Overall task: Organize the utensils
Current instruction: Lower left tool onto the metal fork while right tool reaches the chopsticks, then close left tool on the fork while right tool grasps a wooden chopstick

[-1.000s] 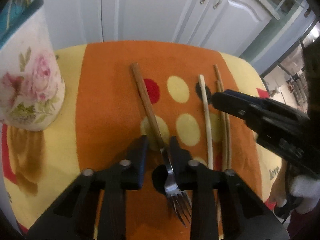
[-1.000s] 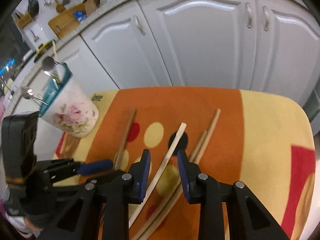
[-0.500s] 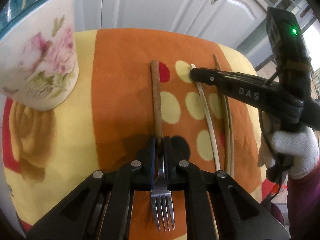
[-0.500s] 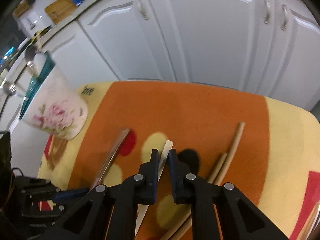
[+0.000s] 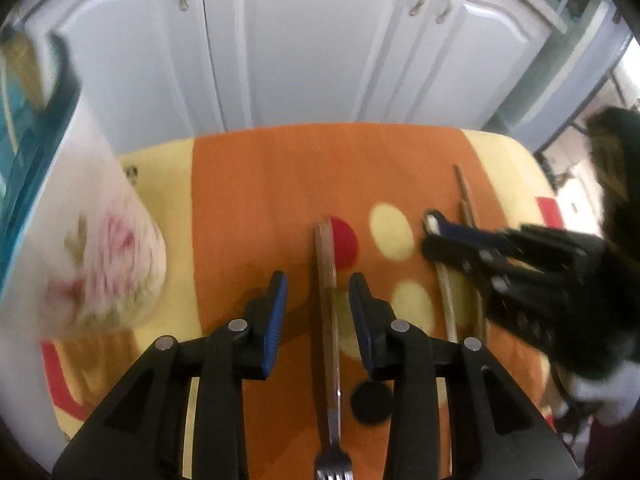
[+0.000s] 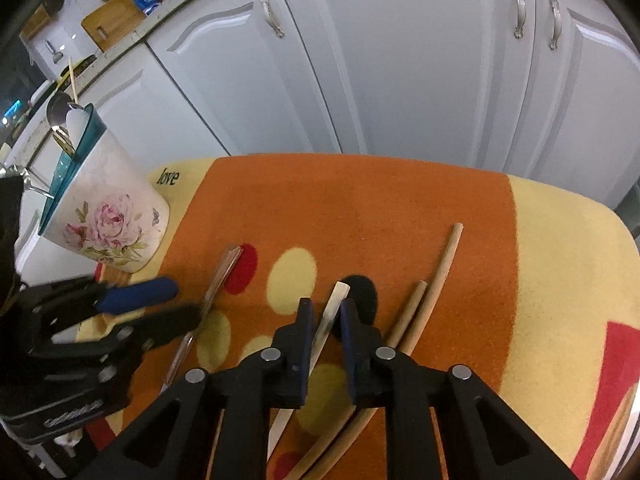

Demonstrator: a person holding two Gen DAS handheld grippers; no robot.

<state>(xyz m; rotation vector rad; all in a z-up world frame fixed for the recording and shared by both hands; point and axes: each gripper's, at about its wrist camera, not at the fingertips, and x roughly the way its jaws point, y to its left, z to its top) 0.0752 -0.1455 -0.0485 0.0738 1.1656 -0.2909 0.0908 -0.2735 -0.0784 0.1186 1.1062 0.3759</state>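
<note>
A fork with a brown wooden handle (image 5: 326,280) lies on the orange and yellow cloth (image 5: 260,184), tines toward me. My left gripper (image 5: 318,292) is open with a finger on each side of the handle. In the right wrist view the fork (image 6: 218,280) lies left of a pale flat stick (image 6: 330,316). My right gripper (image 6: 324,316) is shut on the pale stick near its far end. Two brown chopsticks (image 6: 436,280) lie just right of it. A floral utensil cup (image 6: 104,216) with a teal rim stands at the left and holds cutlery.
White cabinet doors (image 6: 400,60) stand behind the table. The cloth's far edge (image 5: 320,128) lies close to them. The floral cup (image 5: 72,220) fills the left of the left wrist view, blurred. The right gripper (image 5: 500,248) shows at the right there.
My left gripper has let go of the fork handle and opened, and its view has tilted up. My right gripper stays closed on the pale stick.
</note>
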